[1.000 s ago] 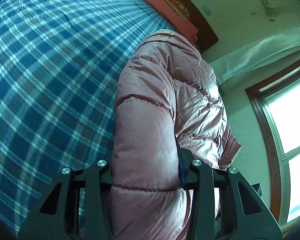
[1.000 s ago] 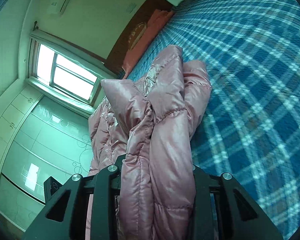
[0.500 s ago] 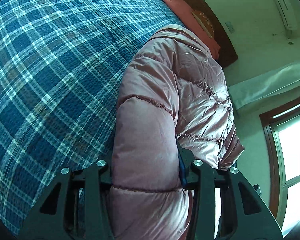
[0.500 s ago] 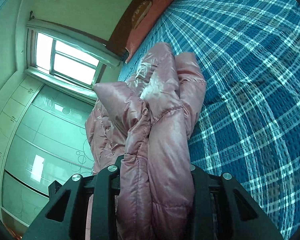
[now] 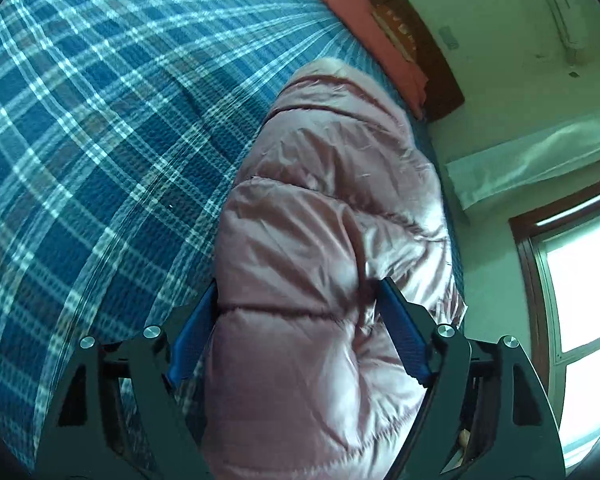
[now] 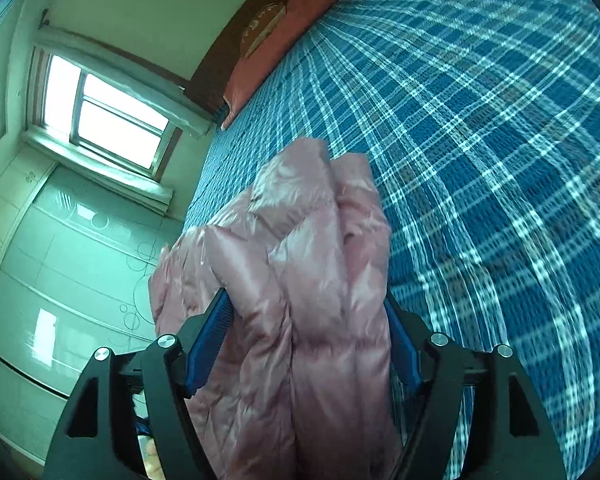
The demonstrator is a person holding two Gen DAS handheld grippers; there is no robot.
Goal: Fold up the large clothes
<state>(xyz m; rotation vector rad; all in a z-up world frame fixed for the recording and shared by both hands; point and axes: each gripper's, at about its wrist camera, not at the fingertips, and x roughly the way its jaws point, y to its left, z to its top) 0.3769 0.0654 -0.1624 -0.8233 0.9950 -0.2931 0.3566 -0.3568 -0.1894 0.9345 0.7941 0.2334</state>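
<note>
A shiny pink puffer jacket (image 5: 324, 208) lies bunched on a bed with a blue plaid cover (image 5: 100, 140). In the left wrist view my left gripper (image 5: 296, 312) has its jaws spread wide, with a thick fold of the jacket between the blue pads (image 5: 400, 332). In the right wrist view the jacket (image 6: 308, 264) also sits between the spread jaws of my right gripper (image 6: 306, 320), on the plaid cover (image 6: 480, 140). The pads stand apart from the cloth on both grippers. The jacket's lower part is hidden behind the fingers.
A pink pillow (image 5: 364, 28) and dark wooden headboard (image 5: 424, 52) are at the far end of the bed. A window (image 6: 104, 112) and pale wardrobe doors (image 6: 60, 272) are beside the bed. The bed edge (image 6: 204, 184) runs close to the jacket.
Both grippers have opened wide; a second ago each was shut tight on the jacket. The jacket has dropped lower toward the bed cover.
</note>
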